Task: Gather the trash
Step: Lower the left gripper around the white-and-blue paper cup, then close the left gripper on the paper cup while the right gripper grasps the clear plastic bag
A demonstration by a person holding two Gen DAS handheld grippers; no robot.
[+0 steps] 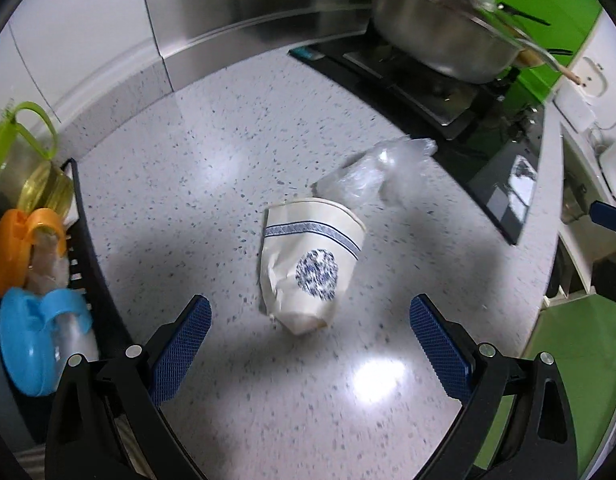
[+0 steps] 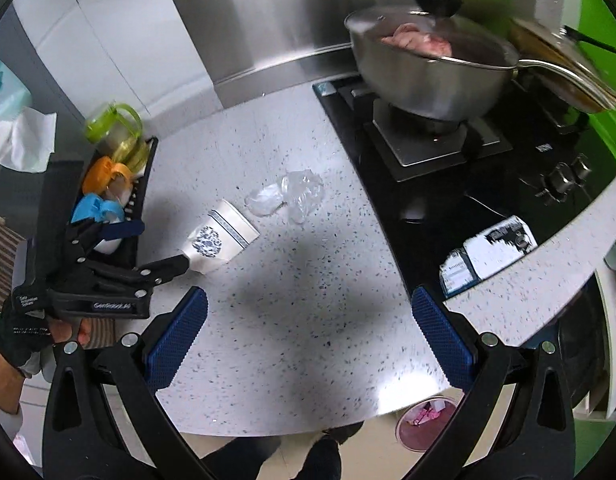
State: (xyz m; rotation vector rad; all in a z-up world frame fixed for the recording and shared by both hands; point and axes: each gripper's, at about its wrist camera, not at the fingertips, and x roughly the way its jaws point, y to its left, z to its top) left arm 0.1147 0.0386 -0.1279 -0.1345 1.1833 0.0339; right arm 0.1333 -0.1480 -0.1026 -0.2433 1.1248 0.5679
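A crumpled white paper cup with a blue pattern lies on its side on the speckled countertop. Its base rests just between the tips of my open left gripper, and neither pad touches it. Behind the cup's mouth sits a wad of clear plastic wrap. The right wrist view shows the same cup and plastic, with the left gripper held by a gloved hand. My right gripper hangs open and empty over the counter's front part. A flattened blue-and-white carton lies on the hob's near edge.
A black rack at the left holds bottles with green, orange and blue lids. A lidded steel pan stands on the black hob to the right. Below the counter's front edge is a bin with a pink liner.
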